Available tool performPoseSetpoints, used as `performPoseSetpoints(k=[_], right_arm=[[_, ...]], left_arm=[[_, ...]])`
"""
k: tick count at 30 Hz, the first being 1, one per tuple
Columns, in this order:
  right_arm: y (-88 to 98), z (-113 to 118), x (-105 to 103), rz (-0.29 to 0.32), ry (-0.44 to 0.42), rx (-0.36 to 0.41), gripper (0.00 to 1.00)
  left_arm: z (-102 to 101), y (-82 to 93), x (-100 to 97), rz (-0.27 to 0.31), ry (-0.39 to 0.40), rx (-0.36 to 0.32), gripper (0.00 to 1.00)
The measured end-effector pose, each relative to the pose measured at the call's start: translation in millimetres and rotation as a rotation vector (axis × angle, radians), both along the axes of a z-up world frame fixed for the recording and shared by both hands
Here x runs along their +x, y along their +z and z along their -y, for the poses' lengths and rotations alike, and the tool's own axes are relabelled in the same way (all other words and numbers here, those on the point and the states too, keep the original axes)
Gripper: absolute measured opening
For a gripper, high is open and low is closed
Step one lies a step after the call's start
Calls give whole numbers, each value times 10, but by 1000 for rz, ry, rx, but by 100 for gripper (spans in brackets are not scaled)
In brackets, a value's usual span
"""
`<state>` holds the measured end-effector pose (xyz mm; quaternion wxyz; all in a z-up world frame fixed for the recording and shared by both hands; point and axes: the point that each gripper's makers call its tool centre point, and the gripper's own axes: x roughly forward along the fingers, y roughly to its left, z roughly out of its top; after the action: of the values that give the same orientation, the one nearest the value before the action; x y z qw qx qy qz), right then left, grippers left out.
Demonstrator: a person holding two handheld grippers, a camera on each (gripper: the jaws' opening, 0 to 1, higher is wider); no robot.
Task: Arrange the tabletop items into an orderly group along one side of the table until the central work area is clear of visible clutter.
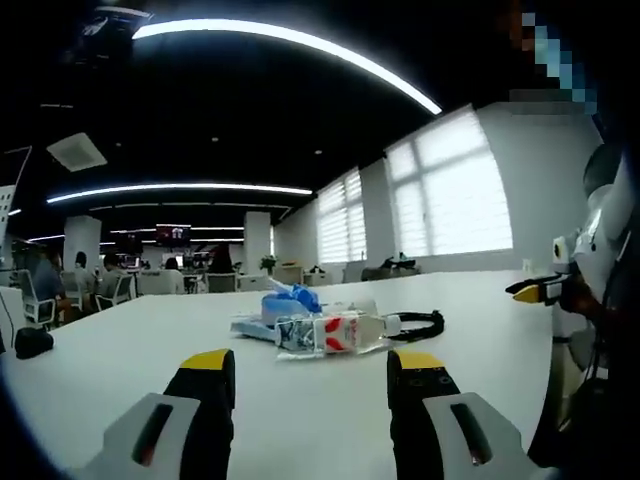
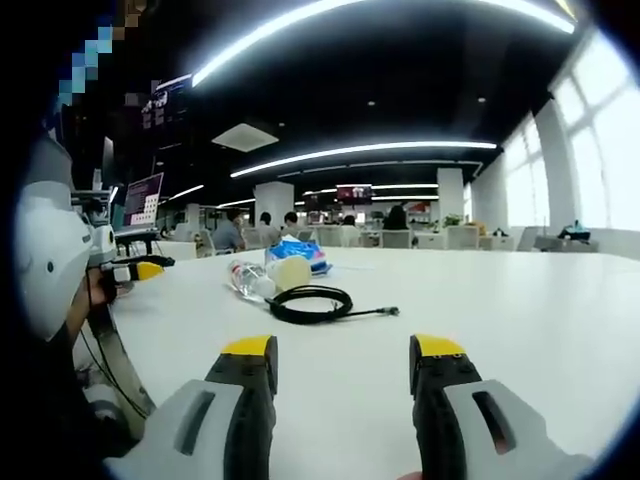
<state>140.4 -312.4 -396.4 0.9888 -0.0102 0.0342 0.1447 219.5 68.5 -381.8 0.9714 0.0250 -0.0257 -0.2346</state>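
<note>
Ahead of the left gripper [image 1: 311, 372], whose two yellow-tipped jaws stand spread with nothing between them, a long white table [image 1: 130, 350] runs back through an open office. Near the middle of it lies a small cluster of things: a clear plastic bottle [image 1: 330, 333] on its side with a red and white label, a blue packet [image 1: 290, 300] just behind it, and a coiled black cable [image 1: 420, 322] to the right of the bottle. A small dark object [image 1: 33, 342] sits well apart at the left edge of the table. At the far right of the left gripper view, the other gripper's yellow tip [image 1: 540, 290] comes into sight beside the person holding it. From the opposite angle, the right gripper [image 2: 343, 362] also has its jaws apart and empty, low over bare tabletop [image 2: 520, 320]. Between it and the cluster lies the black cable [image 2: 310, 303], looped, with one loose end trailing to the right. Behind the cable rest the bottle [image 2: 250, 278], a pale round object [image 2: 293, 271] touching it, and the blue packet [image 2: 297, 252] at the back. At the left of the right gripper view, a yellow tip of the other gripper [image 2: 148, 269] shows. Seated people [image 2: 232, 232], chairs and screens fill the background, with bright windows [image 1: 440, 195] along one wall and long light strips overhead
</note>
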Motion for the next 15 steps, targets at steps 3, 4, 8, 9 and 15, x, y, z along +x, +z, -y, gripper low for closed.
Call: performPoseSetpoints(k=[3,4,8,9,15], right_arm=[[-31,-4,-1,-13,0,-19,52],[-39,-8,-2,-16,1,-24,52],[-54,-11,-12,-22,7,-16,52],[-53,-9,-13,-22,7,-14,52],[-49,-4,-14,-23,6,-19,52]], left_arm=[[1,-24,8,-11,0,3,61],[5,-28,9,-15,-2,0,61],[11,-38,6,-23,-4,2,61],[10,-40,6,-24,-4,4,61],[63,-64,-24,-19,-14,60,61]])
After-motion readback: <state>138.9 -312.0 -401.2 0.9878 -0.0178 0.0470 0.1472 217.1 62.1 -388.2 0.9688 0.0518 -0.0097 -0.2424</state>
